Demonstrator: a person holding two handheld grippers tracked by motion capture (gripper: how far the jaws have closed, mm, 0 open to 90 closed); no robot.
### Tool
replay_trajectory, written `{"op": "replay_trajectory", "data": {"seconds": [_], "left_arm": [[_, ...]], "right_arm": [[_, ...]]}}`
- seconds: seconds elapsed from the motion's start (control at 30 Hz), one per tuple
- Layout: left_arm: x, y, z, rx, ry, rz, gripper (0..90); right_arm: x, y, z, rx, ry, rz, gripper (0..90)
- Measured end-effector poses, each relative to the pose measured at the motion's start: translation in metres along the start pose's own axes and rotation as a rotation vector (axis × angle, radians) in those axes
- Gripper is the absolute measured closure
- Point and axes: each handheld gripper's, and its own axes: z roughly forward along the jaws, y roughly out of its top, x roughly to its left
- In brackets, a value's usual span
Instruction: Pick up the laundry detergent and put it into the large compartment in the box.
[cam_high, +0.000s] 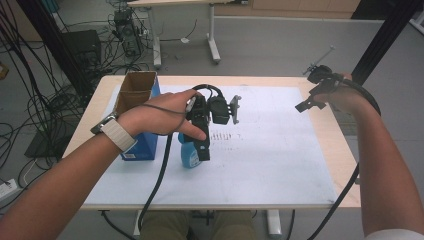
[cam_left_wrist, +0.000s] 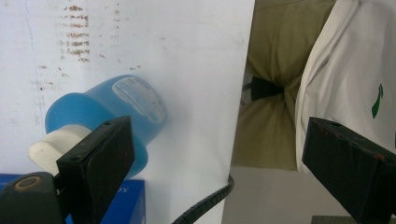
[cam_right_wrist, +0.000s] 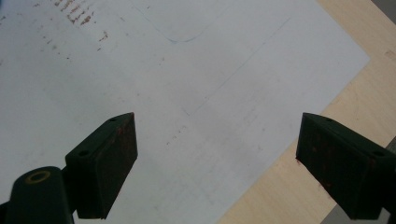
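While lining up for grab, I'm hovering released left gripper (cam_high: 202, 150) over blue bottle (cam_left_wrist: 112, 109) near surface's left edge; right gripper (cam_right_wrist: 217, 163) hanging released, idle.

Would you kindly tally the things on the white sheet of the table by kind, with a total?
Blue plastic bottle with white cap: 1
Blue cardboard box, open at the top: 1
Total: 2
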Motion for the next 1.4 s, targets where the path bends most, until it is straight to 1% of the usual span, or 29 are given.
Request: {"op": "replay_trajectory", "data": {"seconds": [0.4,0.63,0.77,0.93,1.27,1.4], "left_arm": [[-0.002,-0.003,-0.004,-0.006,0.007,-0.004,9.9],[-0.003,-0.005,-0.007,-0.013,0.014,-0.005,9.9],[-0.003,-0.007,-0.007,-0.023,0.014,-0.006,9.8],[-0.002,-0.009,-0.008,-0.023,0.014,-0.011,9.6],[-0.003,-0.011,-0.008,-0.025,0.015,-0.016,9.6],[-0.003,-0.011,-0.008,-0.025,0.019,-0.025,9.7]], "right_arm": [[0.003,0.004,-0.002,-0.006,0.001,-0.001,12.7],[0.003,0.002,-0.006,-0.011,-0.01,0.003,12.3],[0.004,0.003,-0.004,-0.01,-0.006,0.003,12.3],[0.004,0.003,-0.001,-0.005,-0.001,0.004,12.3],[0.006,0.005,0.0,-0.004,-0.003,-0.002,12.3],[0.006,0.006,0.0,-0.004,-0.002,-0.006,12.3]]}}
